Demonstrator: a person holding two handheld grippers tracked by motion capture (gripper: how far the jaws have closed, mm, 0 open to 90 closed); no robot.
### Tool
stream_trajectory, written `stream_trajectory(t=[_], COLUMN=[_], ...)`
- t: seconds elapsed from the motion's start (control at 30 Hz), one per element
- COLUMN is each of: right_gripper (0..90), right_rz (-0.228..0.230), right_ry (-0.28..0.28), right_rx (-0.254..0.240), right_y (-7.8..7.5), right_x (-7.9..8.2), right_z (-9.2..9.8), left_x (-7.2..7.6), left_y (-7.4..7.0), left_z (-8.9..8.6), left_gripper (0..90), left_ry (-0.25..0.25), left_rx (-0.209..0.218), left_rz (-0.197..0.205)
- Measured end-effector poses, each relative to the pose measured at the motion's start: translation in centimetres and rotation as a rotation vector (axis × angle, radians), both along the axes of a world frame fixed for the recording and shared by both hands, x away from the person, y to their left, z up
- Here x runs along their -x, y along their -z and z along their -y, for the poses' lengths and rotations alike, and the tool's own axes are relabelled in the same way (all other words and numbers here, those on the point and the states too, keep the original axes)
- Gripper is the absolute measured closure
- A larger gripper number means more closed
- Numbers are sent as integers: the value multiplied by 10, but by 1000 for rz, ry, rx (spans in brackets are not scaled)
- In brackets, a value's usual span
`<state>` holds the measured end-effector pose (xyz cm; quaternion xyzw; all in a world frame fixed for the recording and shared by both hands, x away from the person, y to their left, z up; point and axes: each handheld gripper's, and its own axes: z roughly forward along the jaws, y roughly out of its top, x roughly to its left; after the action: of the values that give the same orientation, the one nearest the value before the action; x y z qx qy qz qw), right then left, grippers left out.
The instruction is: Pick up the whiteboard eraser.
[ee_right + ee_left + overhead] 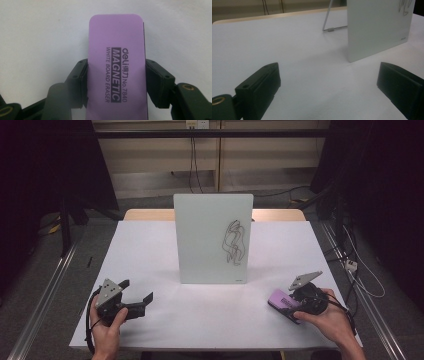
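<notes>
A purple whiteboard eraser (116,50) lies on the white table near its front right, printed side up. My right gripper (116,83) is shut on it, and both pads (81,80) press its long sides. In the high view the eraser (278,298) sticks out to the left of that gripper (292,305). A small whiteboard (212,237) stands upright at the table's middle, with a black scribble (235,242) on its right half. My left gripper (143,304) rests at the front left, open, and its jaws point toward the board (377,30) with nothing between them.
A wire stand (327,23) props the board from behind. The white table top (150,250) ends in a wooden strip at the far edge (147,215). Cables lie on the floor to the right (355,270), and dark frames stand at both sides.
</notes>
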<state>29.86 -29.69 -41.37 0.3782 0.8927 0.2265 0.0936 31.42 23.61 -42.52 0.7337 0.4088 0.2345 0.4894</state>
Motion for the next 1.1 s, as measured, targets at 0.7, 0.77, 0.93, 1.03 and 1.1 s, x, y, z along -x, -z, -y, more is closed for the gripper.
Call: stream_trajectory(t=[0.7,0.77,0.93,1.03,1.1], right_gripper=[417,417,417,418,418], right_rz=[206,223,265,284,296], right_ry=[90,110,137,146,148], right_rx=[-146,-191,-244,-273,-299], right_y=[-8,-9,-9,-8,-8], right_x=[1,2,2,3,3], right_z=[2,4,4,2,2], left_x=[0,-1,0,-1,0], left_y=[0,1,0,0,0], left_z=[0,0,-1,-1,-1], left_gripper=[50,49,49,49,50], left_ry=[-2,-2,-3,-3,-2], left_rx=[6,5,7,7,6], left_rz=[-5,-6,-4,-3,-4])
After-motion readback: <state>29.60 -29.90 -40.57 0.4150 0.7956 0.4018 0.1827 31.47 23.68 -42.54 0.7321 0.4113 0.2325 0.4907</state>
